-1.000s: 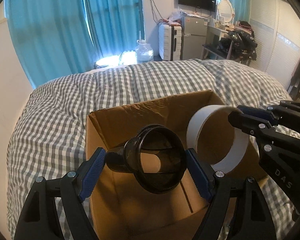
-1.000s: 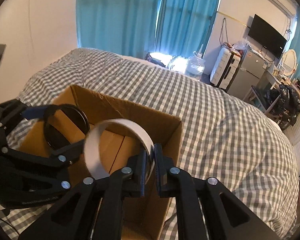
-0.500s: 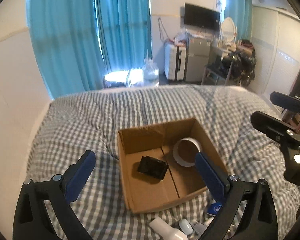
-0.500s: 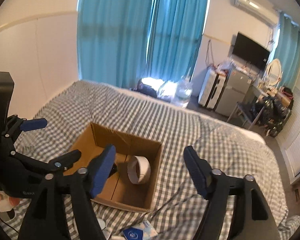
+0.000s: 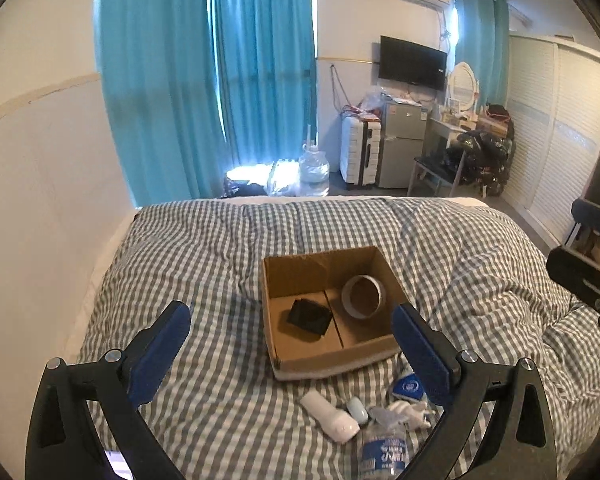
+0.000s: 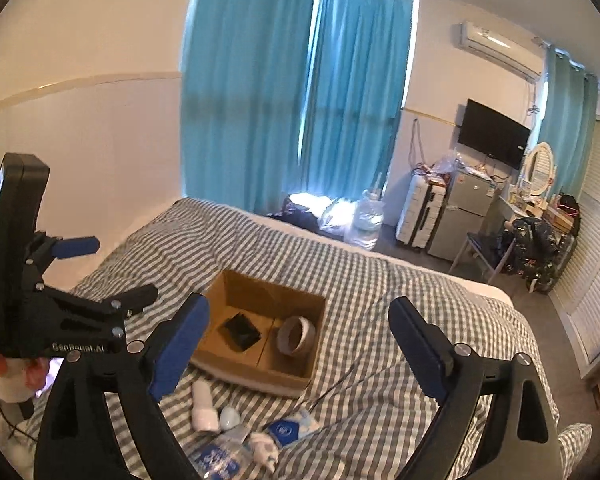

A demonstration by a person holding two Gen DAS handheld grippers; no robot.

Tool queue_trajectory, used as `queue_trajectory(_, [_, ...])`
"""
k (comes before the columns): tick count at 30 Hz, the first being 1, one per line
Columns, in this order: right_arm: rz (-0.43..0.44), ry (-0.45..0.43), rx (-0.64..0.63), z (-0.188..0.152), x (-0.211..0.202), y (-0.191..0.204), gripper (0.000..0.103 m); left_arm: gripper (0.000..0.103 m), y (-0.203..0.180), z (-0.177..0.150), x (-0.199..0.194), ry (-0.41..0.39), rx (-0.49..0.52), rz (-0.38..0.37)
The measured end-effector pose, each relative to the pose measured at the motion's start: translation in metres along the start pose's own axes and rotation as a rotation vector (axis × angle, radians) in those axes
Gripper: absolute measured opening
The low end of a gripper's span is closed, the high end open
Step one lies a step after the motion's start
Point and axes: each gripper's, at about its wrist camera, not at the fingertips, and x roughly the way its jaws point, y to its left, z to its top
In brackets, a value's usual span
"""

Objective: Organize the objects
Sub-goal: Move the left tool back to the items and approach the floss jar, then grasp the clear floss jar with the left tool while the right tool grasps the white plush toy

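Jaws spread on my left gripper (image 5: 290, 354) and right gripper (image 6: 298, 346) — white plastic tube (image 5: 330, 416) at six o'clock looks light, slick; I'd pinch mid-body.

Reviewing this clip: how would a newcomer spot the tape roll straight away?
Find the checked bed, then the open cardboard box on it. The tape roll stands on edge in the box's right half: a pale hollow ring, unlike the flat black object lying left of it.

Soft window daylight, fisheye-warped edges
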Motion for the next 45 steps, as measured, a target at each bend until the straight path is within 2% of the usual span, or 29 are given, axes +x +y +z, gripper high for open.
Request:
queue_trajectory(6, [0.039, 0.045, -0.069, -0.034, -0.001, 0.006, 0.091, 0.103, -0.004, -0.039, 0.003, 0.055, -0.054, 0.021])
queue_trajectory(11, [0.02, 0.096, -0.092, -0.076, 0.014, 0.001, 0.091, 0.103, -0.01, -0.082, 0.028, 0.112, -0.135, 0.038])
queue_trajectory(14, [0.028, 0.146, -0.089, -0.104, 0.028, -0.005, 0.091, 0.103, -0.018, -0.107, 0.048, 0.155, -0.138, 0.061])
queue_trajectory(20, [0.033, 0.24, -0.033, -0.152, 0.061, -0.019, 0.091, 0.103, -0.049, -0.152, 0.079, 0.253, -0.11, 0.013])
queue_trajectory(24, [0.024, 0.268, -0.034, -0.171, 0.074, -0.02, 0.091, 0.103, -0.072, -0.178, 0.099, 0.349, -0.084, -0.038])
queue_trajectory(29, [0.016, 0.29, -0.043, -0.181, 0.084, -0.018, 0.091, 0.103, -0.091, -0.196, 0.116, 0.4, -0.015, -0.034])
queue_trajectory(33, [0.02, 0.307, -0.043, -0.187, 0.091, -0.016, 0.091, 0.103, -0.094, -0.204, 0.125, 0.413, -0.02, -0.074])
queue_trajectory(36, [0.014, 0.323, -0.044, -0.193, 0.096, -0.015, 0.091, 0.103, -0.096, -0.211, 0.134, 0.452, -0.023, -0.112])
queue_trajectory(40, [0.014, 0.337, -0.037, -0.199, 0.099, -0.014, 0.091, 0.103, -0.105, -0.224, 0.148, 0.508, 0.036, -0.075])
queue_trajectory(43, [0.012, 0.34, -0.033, -0.201, 0.099, -0.013, 0.091, 0.094, -0.105, -0.225, 0.146, 0.498, 0.029, -0.094])
queue_trajectory(45, [0.013, 0.344, -0.034, -0.202, 0.099, -0.013, 0.091, 0.066, -0.105, -0.225, 0.143, 0.499, 0.023, -0.136])
